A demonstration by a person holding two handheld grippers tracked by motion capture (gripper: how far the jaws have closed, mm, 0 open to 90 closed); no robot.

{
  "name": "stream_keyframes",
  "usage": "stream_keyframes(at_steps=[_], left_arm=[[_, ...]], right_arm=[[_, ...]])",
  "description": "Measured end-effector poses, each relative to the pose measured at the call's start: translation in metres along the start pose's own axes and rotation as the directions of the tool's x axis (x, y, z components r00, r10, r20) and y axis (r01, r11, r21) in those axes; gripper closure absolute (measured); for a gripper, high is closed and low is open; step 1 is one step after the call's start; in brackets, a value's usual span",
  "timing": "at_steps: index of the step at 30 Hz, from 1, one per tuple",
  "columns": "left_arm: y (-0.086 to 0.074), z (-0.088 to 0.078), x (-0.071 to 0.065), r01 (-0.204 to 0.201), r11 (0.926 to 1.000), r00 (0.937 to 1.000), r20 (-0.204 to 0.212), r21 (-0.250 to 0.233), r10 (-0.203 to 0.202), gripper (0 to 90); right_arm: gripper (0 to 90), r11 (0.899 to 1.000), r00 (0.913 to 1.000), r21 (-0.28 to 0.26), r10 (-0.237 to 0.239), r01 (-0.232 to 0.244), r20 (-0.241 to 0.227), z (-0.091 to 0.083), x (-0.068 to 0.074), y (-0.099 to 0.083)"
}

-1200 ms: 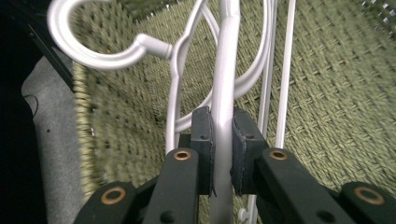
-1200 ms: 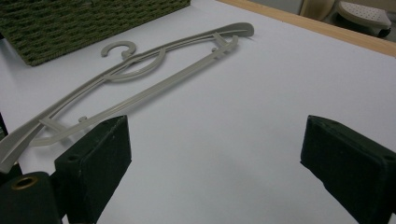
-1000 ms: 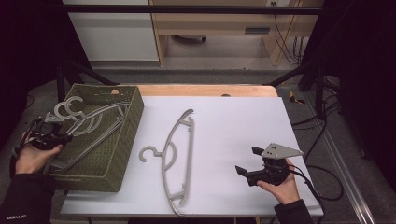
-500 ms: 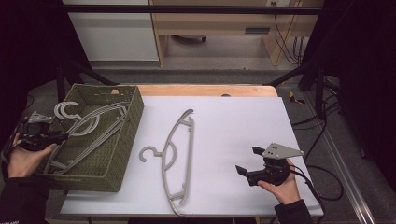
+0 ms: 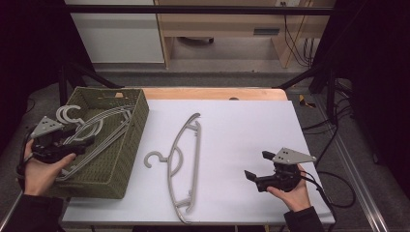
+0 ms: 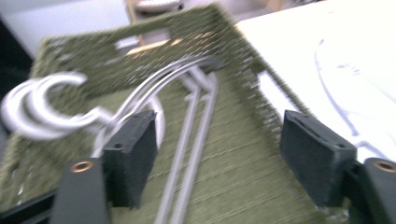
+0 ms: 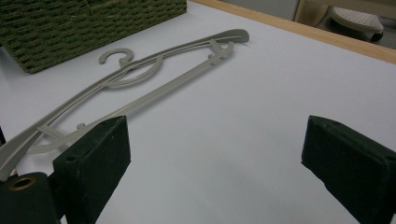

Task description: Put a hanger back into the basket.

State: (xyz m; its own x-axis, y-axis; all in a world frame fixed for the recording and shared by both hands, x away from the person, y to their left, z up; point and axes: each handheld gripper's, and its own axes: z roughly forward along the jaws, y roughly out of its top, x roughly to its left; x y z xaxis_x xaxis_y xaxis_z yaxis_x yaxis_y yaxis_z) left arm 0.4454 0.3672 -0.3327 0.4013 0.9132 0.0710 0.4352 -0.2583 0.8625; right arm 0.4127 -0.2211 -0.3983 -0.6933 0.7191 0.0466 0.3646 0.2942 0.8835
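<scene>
A white table (image 5: 241,125) stands in a dark room, and at the left the left gripper (image 5: 80,141), just opened wide and empty, hangs over grey hangers (image 5: 104,126) in the green basket (image 5: 123,159), while the right gripper (image 5: 257,166) waits wide open, lower right.

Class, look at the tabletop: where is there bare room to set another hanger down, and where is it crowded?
Bare: the white table between the lone hanger and its right edge, beyond the right gripper. Crowded: the green basket, holding stacked hangers beside the left gripper.

light: even overhead, dark surroundings | shadows: soft | left gripper view: motion-blurred | others: sharp
</scene>
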Motion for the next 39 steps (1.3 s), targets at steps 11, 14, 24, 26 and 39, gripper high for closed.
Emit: stream_keyframes(at_steps=[11, 14, 24, 26, 39], left_arm=[[0.003, 0.006, -0.064, -0.002, 0.9959, 0.9945, 0.104, -0.090, 0.012, 13.9], [0.002, 0.008, -0.079, -0.011, 0.9950, 0.9908, 0.133, -0.099, 0.024, 13.9], [-0.007, 0.018, -0.127, -0.091, 0.9925, 0.9716, 0.212, -0.082, 0.106, 17.9], [-0.011, 0.020, -0.133, -0.096, 0.9925, 0.9674, 0.228, -0.075, 0.111, 19.3], [-0.046, 0.037, -0.155, -0.129, 0.9915, 0.9394, 0.322, 0.017, 0.117, 46.2]], right_arm=[[5.9, 1.000, 0.9999, -0.011, 0.004, -0.004, 0.016, -0.001, 0.000, 0.000], [5.8, 1.000, 0.9999, -0.013, 0.001, -0.001, 0.016, -0.002, 0.000, 0.000], [5.5, 1.000, 0.9998, -0.013, 0.001, -0.001, 0.019, -0.002, 0.001, 0.000], [5.4, 1.000, 0.9998, -0.011, 0.003, -0.003, 0.018, -0.002, 0.001, -0.001], [5.1, 1.000, 0.9998, -0.006, -0.004, 0.004, 0.020, -0.001, 0.003, -0.004]])
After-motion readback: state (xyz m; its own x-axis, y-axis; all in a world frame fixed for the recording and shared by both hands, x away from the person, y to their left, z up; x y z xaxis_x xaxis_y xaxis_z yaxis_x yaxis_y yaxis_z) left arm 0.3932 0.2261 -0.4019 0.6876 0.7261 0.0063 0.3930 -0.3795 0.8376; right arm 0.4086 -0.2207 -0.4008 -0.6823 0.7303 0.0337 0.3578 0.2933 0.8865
